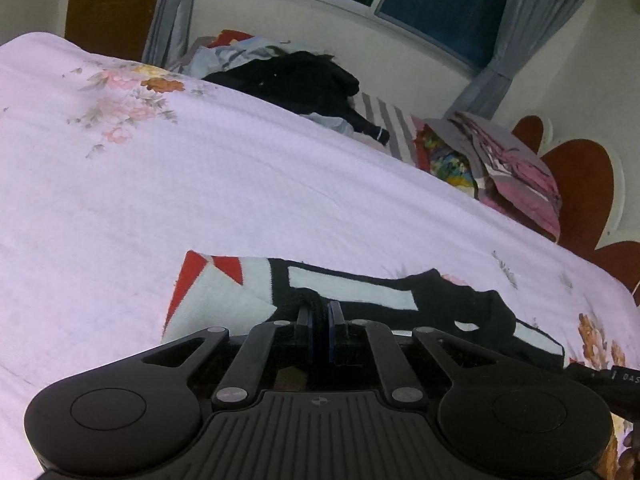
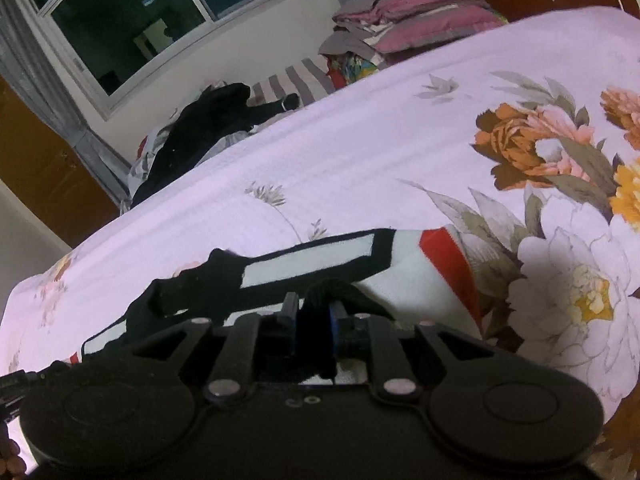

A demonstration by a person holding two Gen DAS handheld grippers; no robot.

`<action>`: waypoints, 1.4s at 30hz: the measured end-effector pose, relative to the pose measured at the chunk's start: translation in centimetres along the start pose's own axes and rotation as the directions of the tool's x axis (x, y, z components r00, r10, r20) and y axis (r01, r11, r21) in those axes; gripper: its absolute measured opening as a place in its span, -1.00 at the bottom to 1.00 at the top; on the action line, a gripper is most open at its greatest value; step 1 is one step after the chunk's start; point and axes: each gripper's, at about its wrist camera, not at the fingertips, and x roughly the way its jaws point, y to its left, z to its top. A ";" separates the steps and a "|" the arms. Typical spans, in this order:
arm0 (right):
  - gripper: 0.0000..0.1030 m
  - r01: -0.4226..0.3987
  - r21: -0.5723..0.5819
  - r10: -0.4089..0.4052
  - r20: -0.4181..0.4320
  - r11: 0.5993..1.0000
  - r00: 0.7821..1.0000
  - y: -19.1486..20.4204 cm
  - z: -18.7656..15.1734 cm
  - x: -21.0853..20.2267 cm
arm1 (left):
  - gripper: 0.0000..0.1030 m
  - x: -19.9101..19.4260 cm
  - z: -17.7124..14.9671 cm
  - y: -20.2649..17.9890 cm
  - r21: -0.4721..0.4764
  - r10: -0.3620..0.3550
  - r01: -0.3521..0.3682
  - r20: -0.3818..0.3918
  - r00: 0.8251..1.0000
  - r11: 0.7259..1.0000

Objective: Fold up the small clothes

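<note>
A small black, white and red garment (image 1: 352,288) lies flat on the pale floral bedsheet (image 1: 200,184). At its near black edge my left gripper (image 1: 320,310) is shut, with the blue pads pinching a fold of the cloth. The right wrist view shows the same garment (image 2: 312,258) from its other end. There my right gripper (image 2: 314,308) stands a little wider, and a bunched ridge of black cloth fills the gap between its pads. Both grippers sit low over the bed, and the garment's near hem is hidden behind them.
A heap of dark and light clothes (image 1: 304,80) lies at the far side of the bed under the window (image 1: 440,4). A folded pink and grey stack (image 1: 512,164) sits by the red headboard (image 1: 580,176). Bare sheet stretches beyond the garment.
</note>
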 end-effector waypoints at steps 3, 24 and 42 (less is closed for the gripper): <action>-0.50 0.011 0.000 -0.011 0.026 1.000 1.000 -0.1 0.3 -0.2 | -0.81 -0.3 0.5 0.6 -0.055 -0.018 0.018 -0.004 1.000 0.998; -0.35 0.077 -0.287 -0.068 0.039 0.955 0.997 3.9 -1.9 0.5 | 0.12 -0.9 -3.3 -2.4 0.175 -0.017 0.016 0.006 1.000 0.984; -0.35 0.135 -0.392 -0.106 0.095 0.910 0.990 4.4 -4.5 -3.2 | 0.11 -3.8 -4.9 -1.0 0.179 0.041 -0.046 0.034 0.999 0.983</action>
